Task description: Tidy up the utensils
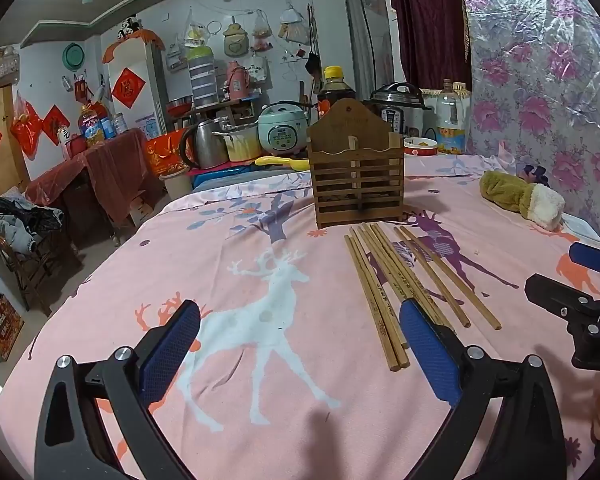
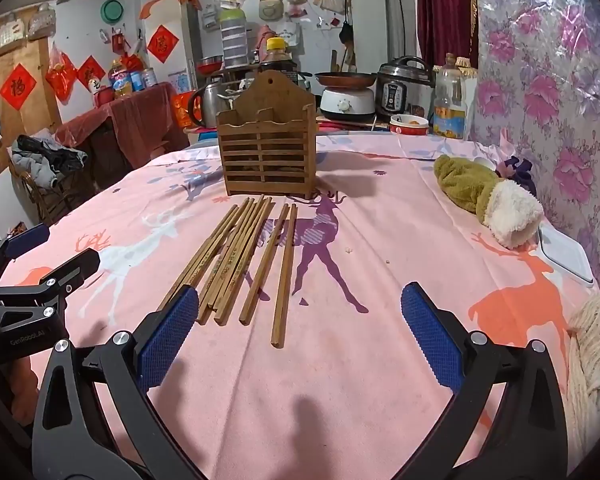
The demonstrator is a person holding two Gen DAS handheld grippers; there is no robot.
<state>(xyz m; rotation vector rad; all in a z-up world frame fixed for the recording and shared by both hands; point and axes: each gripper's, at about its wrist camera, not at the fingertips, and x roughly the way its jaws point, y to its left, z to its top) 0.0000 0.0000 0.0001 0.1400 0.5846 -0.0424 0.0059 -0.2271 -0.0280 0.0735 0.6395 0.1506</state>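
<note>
chopsticks (image 2: 240,256) lie just in front of the holder (image 2: 266,152) on the bench (image 2: 340,360); both grippers, left (image 1: 300,350) and right (image 2: 300,336), hover near with jaws wide, empty.

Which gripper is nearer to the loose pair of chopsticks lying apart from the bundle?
Right. The right gripper has that pair of chopsticks just ahead between its open jaws; the left gripper sits beyond the bundle, farther away.

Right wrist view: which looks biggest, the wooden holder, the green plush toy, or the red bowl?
1. Wooden holder
2. Green plush toy, close behind; it sits nearer the camera, so this is unsure
3. Red bowl, farthest away
</note>
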